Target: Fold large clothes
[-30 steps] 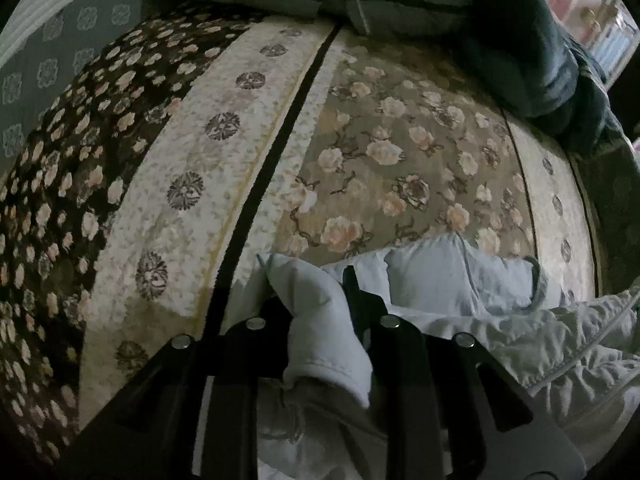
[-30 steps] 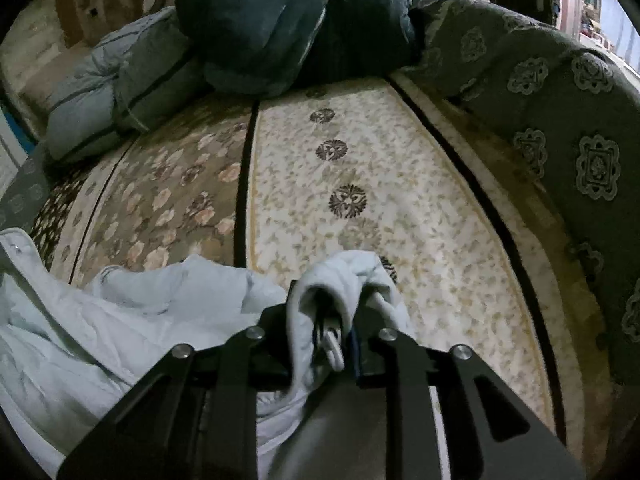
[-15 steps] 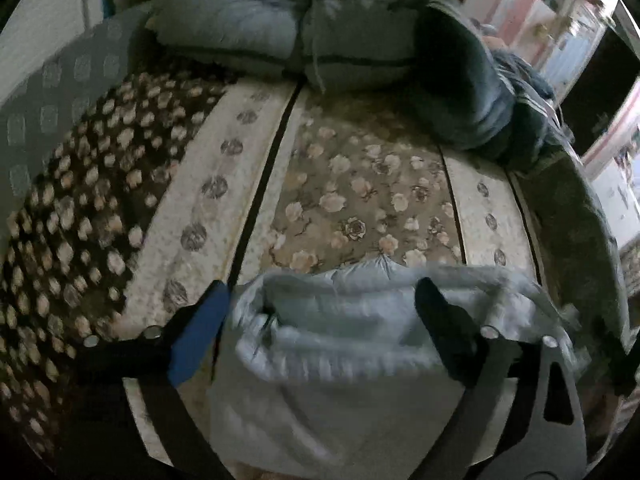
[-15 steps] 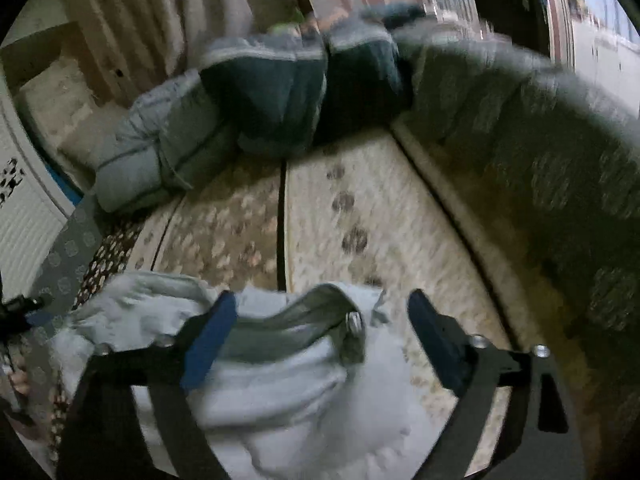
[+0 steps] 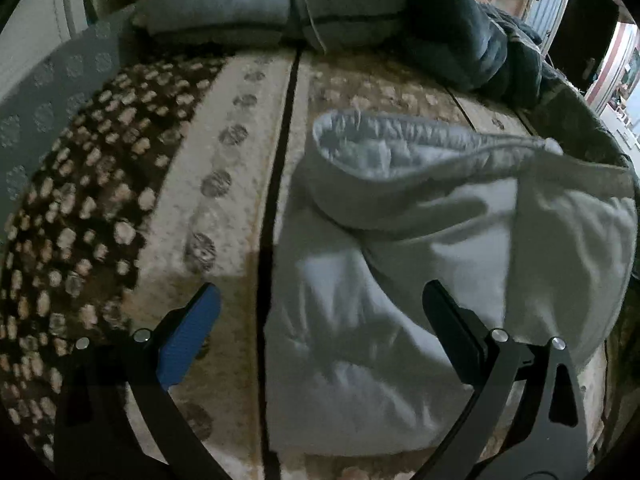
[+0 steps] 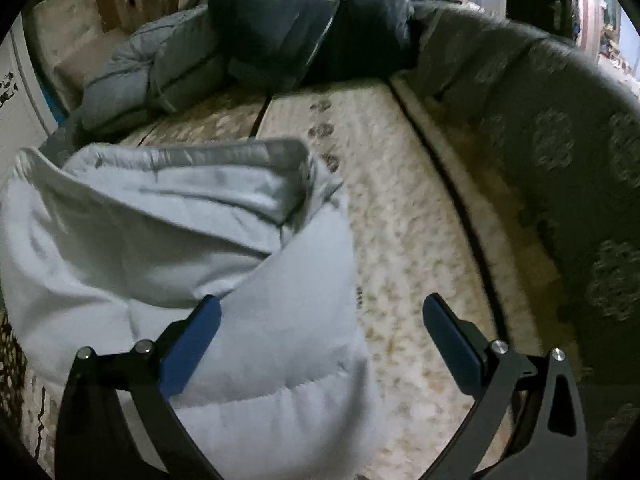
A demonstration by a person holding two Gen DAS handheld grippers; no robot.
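Note:
A pale blue-grey padded jacket [image 5: 400,280] lies folded into a bundle on the patterned bed cover [image 5: 224,208], its hood or collar edge turned up at the far side. It also shows in the right wrist view [image 6: 180,260]. My left gripper [image 5: 320,320] is open and empty, held above the bundle's near left part. My right gripper [image 6: 320,324] is open and empty, above the bundle's near right edge and the cream stripe of the cover [image 6: 408,240].
Folded grey and dark blue quilts [image 5: 320,12] are piled at the far end of the bed, also seen in the right wrist view [image 6: 280,40]. A grey patterned blanket [image 6: 560,152] drapes over the right side. A doorway [image 5: 592,32] is at far right.
Both grippers were shut on the jacket's corners a second ago. They have opened, let go and drawn back and up. The jacket now rests folded on the bed.

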